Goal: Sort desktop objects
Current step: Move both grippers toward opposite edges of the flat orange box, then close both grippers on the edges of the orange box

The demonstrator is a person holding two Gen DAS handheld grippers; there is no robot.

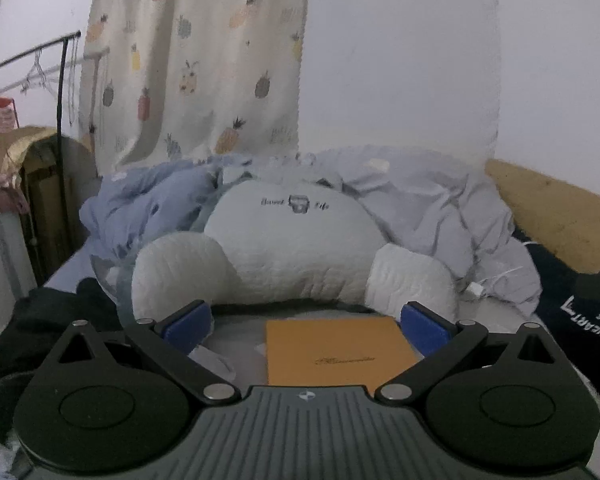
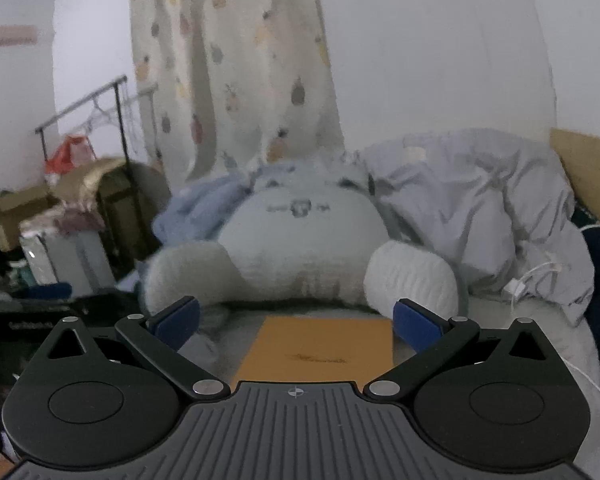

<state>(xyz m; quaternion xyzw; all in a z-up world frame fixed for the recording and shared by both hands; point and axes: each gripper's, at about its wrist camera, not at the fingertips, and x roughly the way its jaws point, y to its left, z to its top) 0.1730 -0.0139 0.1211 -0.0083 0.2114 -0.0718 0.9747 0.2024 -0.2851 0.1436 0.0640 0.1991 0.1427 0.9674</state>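
With both the left tongs (image 1: pixel 306 326) and right tongs (image 2: pixel 296 322) spread wide and empty, the flat orange-brown paper notebook (image 1: pixel 338 352) lies low in the centre of each frame between the blue pads, so I'd judge a low, edge-on approach best.

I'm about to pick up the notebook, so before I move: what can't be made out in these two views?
- Orange notebook: near edge hidden by the left tool body in the left wrist view; likewise under the right tool in the right wrist view.
- Cover lettering: too small and blurred in both.
- Pillow print: blurred, unreadable in the right wrist view.
- Black garment: cut off by the right edge of the left wrist view.
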